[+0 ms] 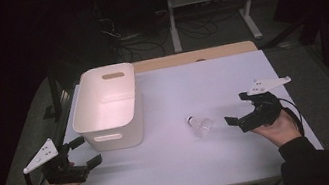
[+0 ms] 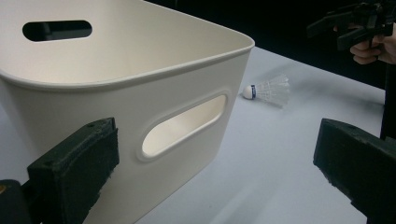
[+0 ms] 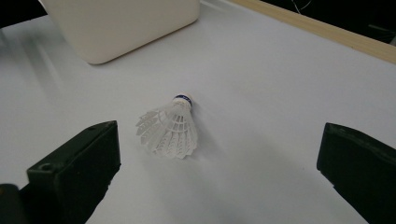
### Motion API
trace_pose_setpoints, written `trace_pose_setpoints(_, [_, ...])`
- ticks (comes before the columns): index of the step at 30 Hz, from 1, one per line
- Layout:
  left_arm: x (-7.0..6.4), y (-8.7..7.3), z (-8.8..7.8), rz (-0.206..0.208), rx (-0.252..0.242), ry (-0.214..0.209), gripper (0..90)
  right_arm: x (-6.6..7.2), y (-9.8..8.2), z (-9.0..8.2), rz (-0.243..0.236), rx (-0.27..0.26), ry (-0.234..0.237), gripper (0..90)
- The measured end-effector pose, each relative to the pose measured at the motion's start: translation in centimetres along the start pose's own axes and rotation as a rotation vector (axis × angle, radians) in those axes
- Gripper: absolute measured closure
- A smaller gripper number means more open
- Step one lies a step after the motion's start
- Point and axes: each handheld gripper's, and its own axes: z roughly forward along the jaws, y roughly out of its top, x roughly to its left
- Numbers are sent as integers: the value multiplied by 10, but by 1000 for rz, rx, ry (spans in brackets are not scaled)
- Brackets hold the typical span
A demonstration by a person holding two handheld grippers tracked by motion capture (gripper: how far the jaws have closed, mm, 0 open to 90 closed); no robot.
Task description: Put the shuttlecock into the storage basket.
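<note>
So the table (image 1: 180, 171) has a white bin (image 1: 109, 107) over at about 10 o'clock from centre, empty as far as I can tell. Left gripper (image 1: 81, 152) sits at the bin's 7 o'clock, jaws wide, holding nothing. Right gripper (image 1: 236, 108) is also wide open, aimed at the shuttlecock (image 1: 200, 124), which lies on its side at the bin's 4 o'clock. Looks like the reach-in stage; next it probably needs to close gently around the feathers.
</note>
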Motion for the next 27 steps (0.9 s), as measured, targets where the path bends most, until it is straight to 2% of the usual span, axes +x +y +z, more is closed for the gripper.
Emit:
trace_pose_setpoints(8, [0,0,0,-3,-2,0,0,1,8,3,-22,9,6,0])
trace_pose_setpoints(17, [0,0,0,-1,0,0,0,-4,12,8,-5,19,24,0])
trace_pose_setpoints(27, [0,0,0,-3,-1,2,0,-6,21,13,-11,39,26,0])
